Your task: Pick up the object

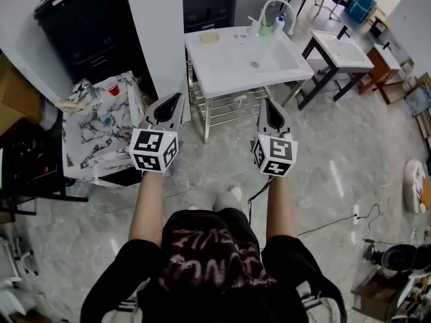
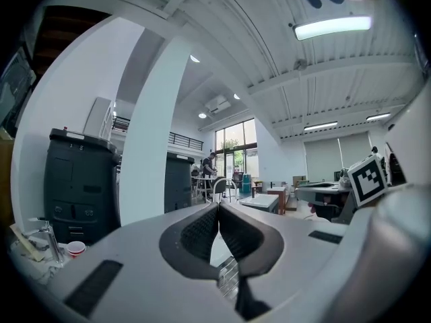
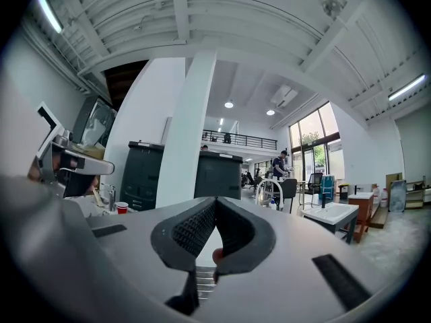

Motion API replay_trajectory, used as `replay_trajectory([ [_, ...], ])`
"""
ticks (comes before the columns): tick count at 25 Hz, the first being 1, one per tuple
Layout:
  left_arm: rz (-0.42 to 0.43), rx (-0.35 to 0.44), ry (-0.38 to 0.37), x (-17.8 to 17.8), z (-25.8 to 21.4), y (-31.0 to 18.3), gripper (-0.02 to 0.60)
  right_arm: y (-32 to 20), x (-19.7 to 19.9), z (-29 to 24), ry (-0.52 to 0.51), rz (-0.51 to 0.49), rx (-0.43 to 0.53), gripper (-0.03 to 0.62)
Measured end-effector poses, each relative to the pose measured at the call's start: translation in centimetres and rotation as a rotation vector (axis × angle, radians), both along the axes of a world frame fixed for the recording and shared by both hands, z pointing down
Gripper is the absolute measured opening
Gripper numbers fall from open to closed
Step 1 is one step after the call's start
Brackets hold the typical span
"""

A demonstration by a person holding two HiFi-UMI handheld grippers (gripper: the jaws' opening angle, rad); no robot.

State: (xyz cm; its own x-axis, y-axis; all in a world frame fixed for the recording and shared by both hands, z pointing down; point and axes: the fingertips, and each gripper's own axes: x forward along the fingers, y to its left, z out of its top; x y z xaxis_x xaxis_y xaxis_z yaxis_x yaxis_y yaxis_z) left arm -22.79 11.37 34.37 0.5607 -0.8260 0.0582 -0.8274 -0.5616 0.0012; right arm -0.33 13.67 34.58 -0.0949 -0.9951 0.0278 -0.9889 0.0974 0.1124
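A person holds both grippers level, side by side, in front of a white sink table [image 1: 229,69]. On its top lie a pale yellow round thing [image 1: 209,38] at the back left and a green cup [image 1: 267,29] by the faucet [image 1: 273,5]. My left gripper [image 1: 176,97] is shut with nothing between its jaws, its pads meeting at the tips [image 2: 218,207]. My right gripper [image 1: 267,103] is also shut and empty [image 3: 215,200]. Both hang short of the table's near edge, over the floor.
A white pillar [image 1: 158,25] stands just past the left gripper, with a black cabinet [image 1: 87,25] beside it. A marble-patterned table [image 1: 101,130] with a red cup [image 1: 112,86] is at the left. A second white table [image 1: 343,49] stands to the right.
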Motion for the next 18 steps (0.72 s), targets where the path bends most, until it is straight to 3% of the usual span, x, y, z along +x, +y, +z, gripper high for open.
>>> replay_trajectory([
  [9,0.008,0.004,-0.014,1.5,1.3,-5.4,0.017,-6.0,1.5,0.9,0.004,-0.004,0.016,0.015],
  [18,-0.039,-0.021,-0.028,6.1,3.6,-16.7,0.017,-18.6,5.8,2.7,0.003,-0.062,0.007,0.015],
])
